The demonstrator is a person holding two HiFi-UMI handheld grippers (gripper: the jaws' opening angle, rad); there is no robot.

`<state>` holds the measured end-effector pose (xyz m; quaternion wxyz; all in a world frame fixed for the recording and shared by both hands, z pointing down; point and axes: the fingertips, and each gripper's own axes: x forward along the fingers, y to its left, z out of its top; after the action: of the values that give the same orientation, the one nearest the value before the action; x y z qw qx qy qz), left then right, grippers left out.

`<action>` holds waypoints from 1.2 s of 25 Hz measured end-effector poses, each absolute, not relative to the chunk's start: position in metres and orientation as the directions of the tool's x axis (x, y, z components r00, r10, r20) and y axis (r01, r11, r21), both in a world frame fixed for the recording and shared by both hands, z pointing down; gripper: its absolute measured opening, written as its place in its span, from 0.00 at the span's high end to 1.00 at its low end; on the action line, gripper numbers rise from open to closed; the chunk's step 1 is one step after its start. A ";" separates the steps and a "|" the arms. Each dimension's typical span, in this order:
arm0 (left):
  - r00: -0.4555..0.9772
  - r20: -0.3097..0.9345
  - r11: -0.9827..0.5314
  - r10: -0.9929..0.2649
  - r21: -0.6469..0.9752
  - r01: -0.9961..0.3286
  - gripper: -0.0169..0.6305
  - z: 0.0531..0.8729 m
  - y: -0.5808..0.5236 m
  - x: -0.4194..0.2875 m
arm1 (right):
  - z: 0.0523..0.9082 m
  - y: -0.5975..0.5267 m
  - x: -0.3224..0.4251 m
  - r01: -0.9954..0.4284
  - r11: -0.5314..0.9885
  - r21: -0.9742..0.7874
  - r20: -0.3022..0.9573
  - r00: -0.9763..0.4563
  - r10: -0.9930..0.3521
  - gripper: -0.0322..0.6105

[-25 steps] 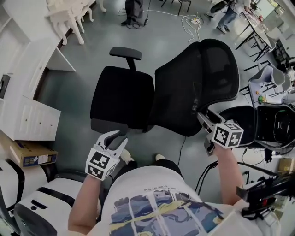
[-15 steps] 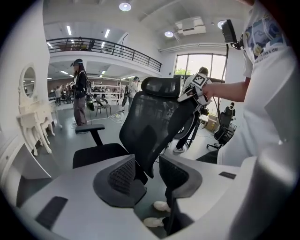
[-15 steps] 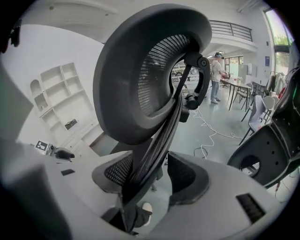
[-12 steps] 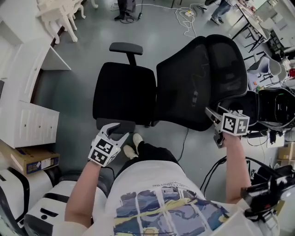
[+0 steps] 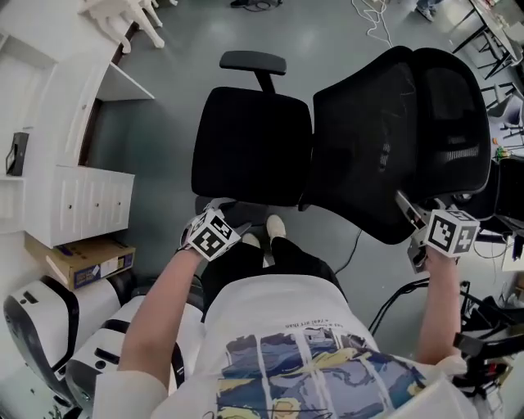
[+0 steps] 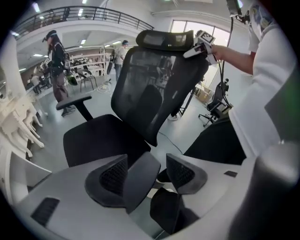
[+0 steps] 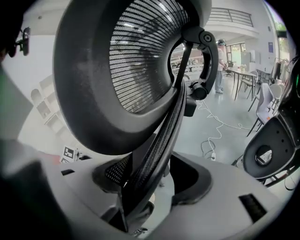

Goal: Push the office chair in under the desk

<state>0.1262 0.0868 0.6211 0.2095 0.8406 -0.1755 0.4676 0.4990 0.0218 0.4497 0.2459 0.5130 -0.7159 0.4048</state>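
Nearest the body, below the white printed T-shirt, both forearms reach forward and down.

Left gripper: jaws apart and just been opening. The grey pad of the chair's near armrest lies between them, against one pad and clear of the other (no clamp). Its marker cube sits over that armrest, just beside the person's shoes.

Right gripper: jaws wide. The mesh rim of the backrest runs between them, leaning on one pad, with a gap of floor showing at the other.

Office chair: black, standing on the grey floor directly ahead of the person. Seat front is turned toward the white furniture with drawers, with bare floor between the two, so the seat is wholly out in the open. The backrest is on the side away from that furniture. Far armrest is on the side away from the person.

Cardboard box on the floor beside the drawers. Farther off, white cables trail across the floor.
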 end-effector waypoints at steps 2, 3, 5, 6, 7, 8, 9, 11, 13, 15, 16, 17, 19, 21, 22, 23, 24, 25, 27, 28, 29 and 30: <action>0.464 0.885 -0.867 -0.040 0.200 -0.456 0.56 0.642 0.088 0.129 | 0.454 0.019 0.495 -0.933 0.169 -0.318 0.781 -0.358 -0.511 0.56; 0.444 0.896 -0.877 -0.006 0.209 -0.433 0.54 0.654 0.090 0.130 | 0.456 0.019 0.494 -0.934 0.175 -0.312 0.790 -0.358 -0.497 0.56; 0.397 0.915 -0.898 0.066 0.228 -0.377 0.51 0.676 0.096 0.131 | 0.460 0.022 0.490 -0.933 0.171 -0.318 0.805 -0.360 -0.471 0.57; 0.373 0.923 -0.910 0.095 0.232 -0.342 0.49 0.687 0.099 0.131 | 0.460 0.024 0.488 -0.930 0.161 -0.330 0.806 -0.366 -0.465 0.58; 0.348 0.930 -0.923 0.120 0.234 -0.306 0.48 0.697 0.100 0.131 | 0.460 0.025 0.487 -0.926 0.147 -0.348 0.802 -0.375 -0.464 0.59; 0.323 0.936 -0.934 0.141 0.234 -0.271 0.47 0.707 0.100 0.131 | 0.459 0.026 0.486 -0.921 0.130 -0.368 0.796 -0.385 -0.467 0.60; 0.299 0.941 -0.942 0.159 0.235 -0.240 0.46 0.715 0.100 0.131 | 0.458 0.026 0.485 -0.916 0.113 -0.384 0.790 -0.390 -0.473 0.61; 0.261 0.944 -0.947 0.202 0.256 -0.195 0.43 0.728 0.100 0.130 | 0.458 0.025 0.486 -0.914 0.078 -0.398 0.782 -0.383 -0.492 0.64; 0.236 0.941 -0.947 0.242 0.282 -0.152 0.40 0.739 0.104 0.130 | 0.459 0.024 0.488 -0.918 0.049 -0.394 0.784 -0.363 -0.504 0.66; 0.214 0.938 -0.948 0.272 0.299 -0.106 0.39 0.748 0.107 0.132 | 0.461 0.024 0.491 -0.922 0.023 -0.387 0.797 -0.347 -0.494 0.69; 0.207 0.936 -0.947 0.285 0.308 -0.088 0.38 0.752 0.110 0.133 | 0.462 0.025 0.494 -0.925 0.007 -0.381 0.808 -0.336 -0.485 0.70; 0.201 0.933 -0.946 0.297 0.317 -0.073 0.38 0.756 0.112 0.135 | 0.462 0.026 0.496 -0.929 -0.009 -0.371 0.817 -0.321 -0.478 0.71; 0.195 0.928 -0.942 0.317 0.333 -0.050 0.37 0.762 0.116 0.137 | 0.461 0.026 0.495 -0.934 -0.035 -0.355 0.824 -0.295 -0.485 0.72; 0.185 0.920 -0.932 0.347 0.360 -0.043 0.36 0.770 0.118 0.129 | 0.466 0.026 0.488 -0.932 -0.054 -0.359 0.820 -0.287 -0.496 0.73; 0.174 0.915 -0.925 0.364 0.377 -0.047 0.36 0.773 0.120 0.122 | 0.470 0.025 0.483 -0.929 -0.061 -0.365 0.818 -0.289 -0.498 0.73; 0.161 0.911 -0.918 0.381 0.393 -0.052 0.36 0.775 0.121 0.114 | 0.472 0.025 0.478 -0.927 -0.068 -0.370 0.818 -0.290 -0.496 0.74; 0.148 0.907 -0.912 0.395 0.407 -0.055 0.35 0.776 0.121 0.111 | 0.473 0.026 0.476 -0.926 -0.075 -0.371 0.821 -0.289 -0.493 0.74; 0.138 0.903 -0.907 0.406 0.417 -0.058 0.35 0.775 0.122 0.112 | 0.471 0.027 0.476 -0.925 -0.083 -0.370 0.824 -0.285 -0.489 0.74; 0.124 0.901 -0.904 0.415 0.424 -0.060 0.35 0.772 0.121 0.124 | 0.465 0.029 0.485 -0.926 -0.096 -0.364 0.828 -0.275 -0.488 0.75; 0.120 0.902 -0.904 0.415 0.424 -0.059 0.35 0.770 0.121 0.130 | 0.462 0.030 0.491 -0.926 -0.101 -0.363 0.829 -0.271 -0.489 0.75; 0.119 0.902 -0.904 0.415 0.424 -0.057 0.35 0.769 0.121 0.134 | 0.460 0.031 0.495 -0.926 -0.105 -0.362 0.829 -0.269 -0.490 0.75; 0.119 0.901 -0.904 0.416 0.424 -0.054 0.35 0.768 0.122 0.137 | 0.459 0.032 0.497 -0.925 -0.110 -0.363 0.830 -0.267 -0.489 0.76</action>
<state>0.1367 0.1224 0.7682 0.1802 0.7260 0.1248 0.6518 0.4968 0.0318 0.4589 0.2232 0.5627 -0.6286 0.4883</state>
